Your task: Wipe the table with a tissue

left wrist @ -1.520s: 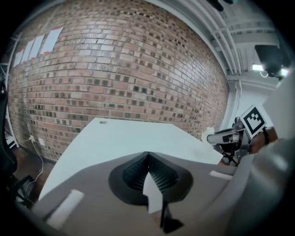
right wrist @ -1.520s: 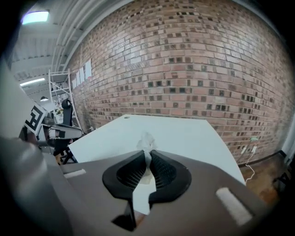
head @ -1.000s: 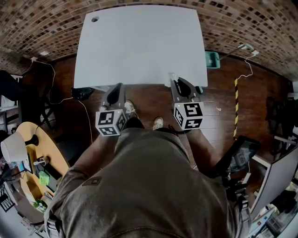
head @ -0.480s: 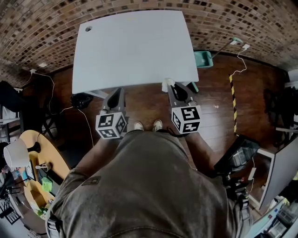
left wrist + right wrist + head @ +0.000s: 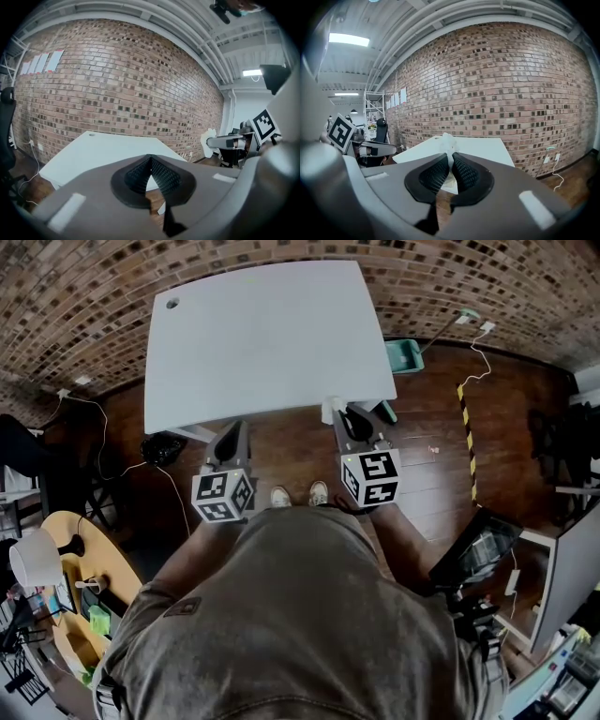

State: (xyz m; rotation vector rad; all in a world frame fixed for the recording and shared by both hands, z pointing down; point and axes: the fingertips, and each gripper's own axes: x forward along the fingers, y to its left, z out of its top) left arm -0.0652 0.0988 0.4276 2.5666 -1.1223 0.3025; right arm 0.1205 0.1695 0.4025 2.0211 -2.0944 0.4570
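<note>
Closest, a brown shirt (image 5: 300, 615) and two light shoes (image 5: 279, 495) on dark wooden floor (image 5: 422, 465). Ahead of these, left claw (image 5: 151, 160) pressed together with nothing inside, held in the air just before the near table edge. Beside it, right claw (image 5: 450, 161) pinching a white tissue (image 5: 448, 142), crumpled top sticking up above the tips, at the near right corner of the white table (image 5: 262, 334); touching or not, impossible to tell. Farther, a small round hole (image 5: 172, 304) at the far left corner, then brick wall (image 5: 117, 84).
</note>
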